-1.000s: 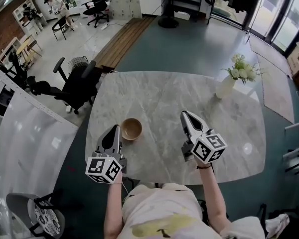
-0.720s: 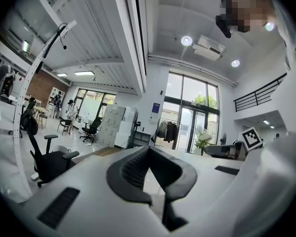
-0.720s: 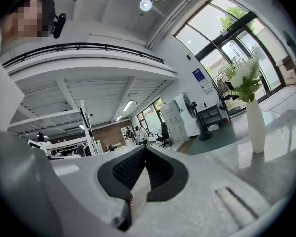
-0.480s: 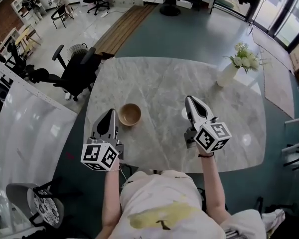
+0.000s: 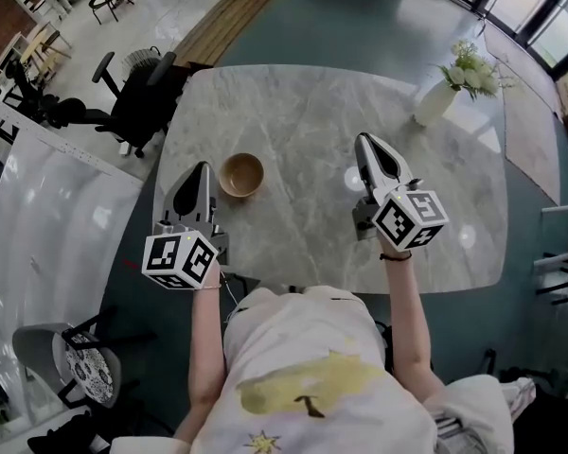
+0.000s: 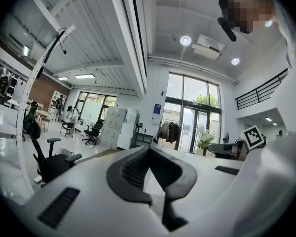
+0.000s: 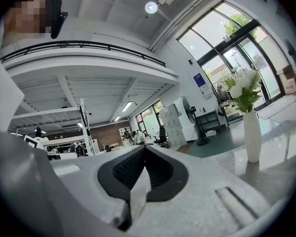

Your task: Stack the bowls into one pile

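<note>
Left gripper point(image 5: 199, 169): jaws closed tip to tip with nothing between them, as its own view shows point(image 6: 149, 149); it points level across the near left edge of the table, and its black-and-white marker cube point(image 5: 179, 259) sits close to the person's body.
Right gripper point(image 5: 363, 142): jaws also pressed together and empty point(image 7: 144, 149); it is held level over the right half of the table, well apart from the left gripper.
Bowl: a round light-brown wooden bowl point(image 5: 241, 174) stands upright on the table, just ahead and to the right of the left gripper's tips, not touching them. Whether it is one bowl or several nested cannot be told from above.
Table: a grey marble table point(image 5: 303, 112) with rounded corners, bare around the bowl.
Vase: a white vase of white flowers point(image 5: 437, 102) stands at the far right corner, and shows to the right in the right gripper view point(image 7: 251, 132).
Beyond: a black office chair point(image 5: 137, 107) stands on the floor off the table's far left corner.
</note>
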Demonstrator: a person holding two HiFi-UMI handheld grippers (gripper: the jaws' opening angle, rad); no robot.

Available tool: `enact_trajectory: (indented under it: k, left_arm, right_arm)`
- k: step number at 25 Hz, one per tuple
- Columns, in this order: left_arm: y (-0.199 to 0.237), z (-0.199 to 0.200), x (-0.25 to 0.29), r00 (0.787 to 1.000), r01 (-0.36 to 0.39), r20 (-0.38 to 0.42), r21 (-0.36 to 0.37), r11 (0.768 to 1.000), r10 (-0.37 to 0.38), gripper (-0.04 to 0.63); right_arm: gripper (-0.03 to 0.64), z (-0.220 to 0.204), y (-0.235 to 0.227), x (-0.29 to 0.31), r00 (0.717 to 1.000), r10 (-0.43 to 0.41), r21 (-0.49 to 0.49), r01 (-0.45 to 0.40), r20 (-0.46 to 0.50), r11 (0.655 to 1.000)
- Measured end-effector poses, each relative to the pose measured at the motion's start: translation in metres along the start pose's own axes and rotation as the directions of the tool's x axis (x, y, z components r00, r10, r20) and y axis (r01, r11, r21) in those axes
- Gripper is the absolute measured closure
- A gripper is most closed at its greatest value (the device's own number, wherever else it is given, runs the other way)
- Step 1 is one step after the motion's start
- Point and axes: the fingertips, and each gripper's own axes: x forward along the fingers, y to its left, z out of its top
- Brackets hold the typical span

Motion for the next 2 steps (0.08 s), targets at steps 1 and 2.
enact_trajectory:
  k: [1, 2]
  left_arm:
    - [0.0007, -0.0009, -0.0011, 1.0, -0.003, -0.002, 0.001, 1.0, 0.003, 0.595]
    - [0.0014, -0.0019, -0.0024, 1.0, -0.005, -0.004, 0.002, 1.0, 0.005, 0.595]
  right_arm:
    - [0.611, -0.0014, 0.0003, -0.0005, 1.0, -0.002, 0.0, 0.002, 0.0, 1.0]
    - [0.611, -0.0029, 0.0006, -0.0011, 1.0, -0.003, 0.0, 0.003, 0.0, 1.0]
